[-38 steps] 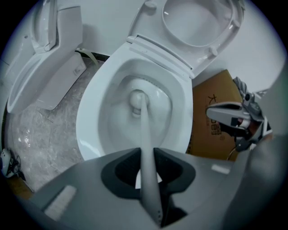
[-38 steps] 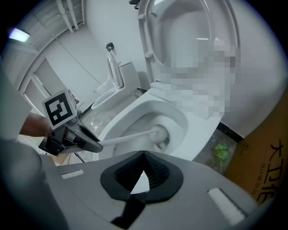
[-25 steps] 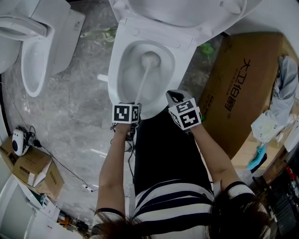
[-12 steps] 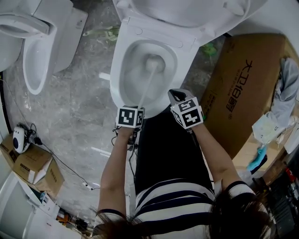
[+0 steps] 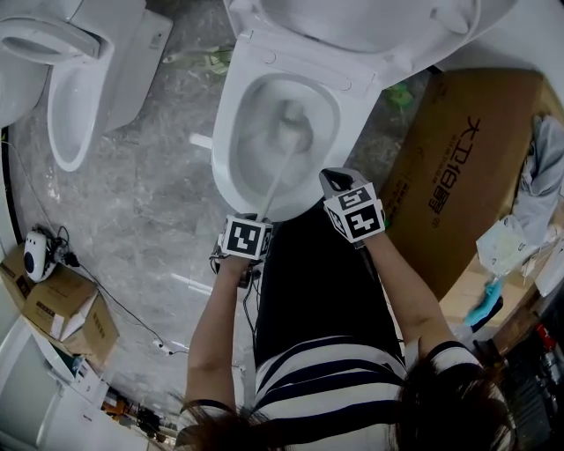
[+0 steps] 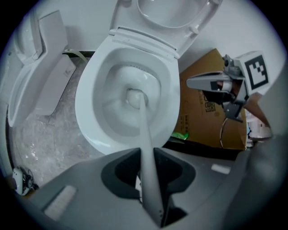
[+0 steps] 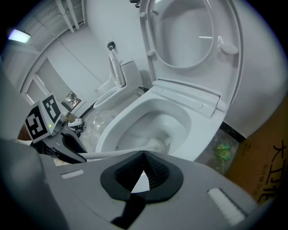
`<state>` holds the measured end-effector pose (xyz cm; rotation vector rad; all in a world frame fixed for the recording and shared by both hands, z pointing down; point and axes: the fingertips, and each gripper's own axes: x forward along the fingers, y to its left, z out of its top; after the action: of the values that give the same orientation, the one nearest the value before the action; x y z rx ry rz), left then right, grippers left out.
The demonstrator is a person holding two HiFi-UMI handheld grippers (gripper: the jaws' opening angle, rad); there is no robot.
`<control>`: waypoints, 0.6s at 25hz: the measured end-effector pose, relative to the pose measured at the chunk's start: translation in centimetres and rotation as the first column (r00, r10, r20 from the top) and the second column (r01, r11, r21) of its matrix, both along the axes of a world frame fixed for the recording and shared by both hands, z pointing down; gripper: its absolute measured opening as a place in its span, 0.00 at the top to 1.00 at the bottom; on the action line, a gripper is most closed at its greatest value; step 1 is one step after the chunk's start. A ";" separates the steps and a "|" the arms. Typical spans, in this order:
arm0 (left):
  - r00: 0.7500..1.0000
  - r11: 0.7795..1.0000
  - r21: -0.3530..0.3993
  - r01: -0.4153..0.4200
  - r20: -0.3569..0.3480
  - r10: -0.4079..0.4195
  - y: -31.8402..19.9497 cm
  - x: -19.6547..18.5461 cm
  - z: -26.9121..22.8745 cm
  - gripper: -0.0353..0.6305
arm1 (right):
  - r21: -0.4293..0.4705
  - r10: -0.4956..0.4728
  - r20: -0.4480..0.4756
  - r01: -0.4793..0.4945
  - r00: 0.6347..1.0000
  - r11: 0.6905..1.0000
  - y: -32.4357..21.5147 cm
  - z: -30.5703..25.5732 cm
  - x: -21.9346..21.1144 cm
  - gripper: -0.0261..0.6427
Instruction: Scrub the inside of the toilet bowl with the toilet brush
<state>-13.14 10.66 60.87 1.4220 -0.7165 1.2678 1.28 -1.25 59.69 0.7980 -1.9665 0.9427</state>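
A white toilet bowl stands open with its seat and lid raised. The white toilet brush runs from my left gripper into the bowl, handle slanted, head down near the drain. In the left gripper view the handle is clamped between the jaws of the left gripper, and the brush head sits at the bowl bottom. My right gripper hovers at the bowl's front right rim, shut on nothing. From the right gripper view, the handle crosses in front.
A second white toilet stands at the left. A large cardboard box lies right of the bowl, with cloths and clutter beyond it. Small boxes and cables lie on the grey floor at the lower left. A green scrap lies by the bowl.
The left gripper has drawn back a little toward the person, and the brush head has shifted slightly right and deeper in the bowl. The right gripper has hardly moved.
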 end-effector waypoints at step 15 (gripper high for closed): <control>0.994 0.998 -0.019 -0.062 0.094 0.063 2.1 -2.9 -1.5 0.95 | -0.017 -0.056 -0.008 0.056 0.998 0.998 1.0 0.6 -0.4 0.97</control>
<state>-16.06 12.73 59.32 1.3884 -0.7289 1.3942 0.86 -0.28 60.27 0.7321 -1.9609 0.9206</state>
